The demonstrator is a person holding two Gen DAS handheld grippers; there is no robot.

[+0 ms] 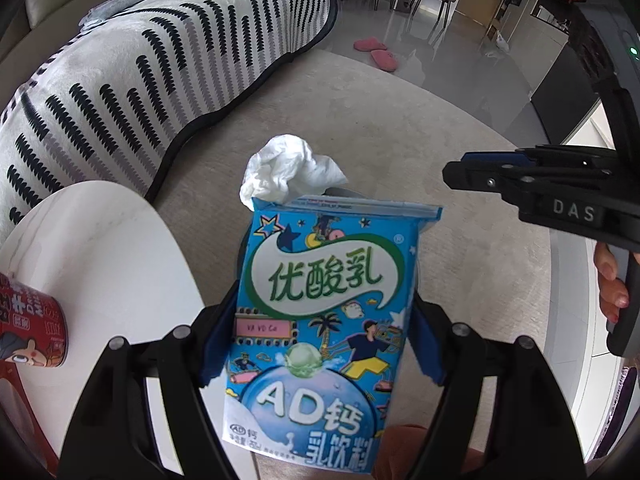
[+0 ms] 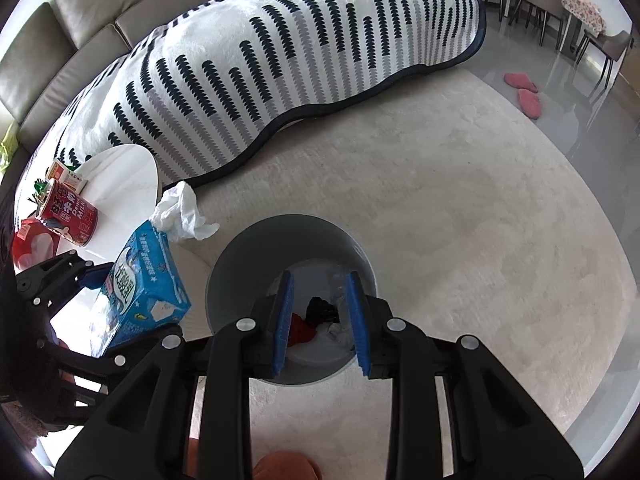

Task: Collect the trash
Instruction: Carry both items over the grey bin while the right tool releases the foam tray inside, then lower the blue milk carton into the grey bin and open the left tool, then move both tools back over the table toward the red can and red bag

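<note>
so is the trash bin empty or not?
Not empty. The right wrist view shows red, black and white scraps at the bottom of the grey bin.

Under your grippers lies a pale round rug (image 2: 420, 208) spread over a glossy grey floor (image 2: 592, 128). A grey bin (image 2: 240, 256) stands on the rug, with red, black and white scraps in its bottom. To your left sits a white round table (image 2: 120, 184); on it you see a red can (image 2: 68, 216) lying on its side and a small orange-and-white box (image 2: 66, 174) behind it. Two pink slippers (image 2: 522, 90) rest on the bare floor beyond the rug.
</note>
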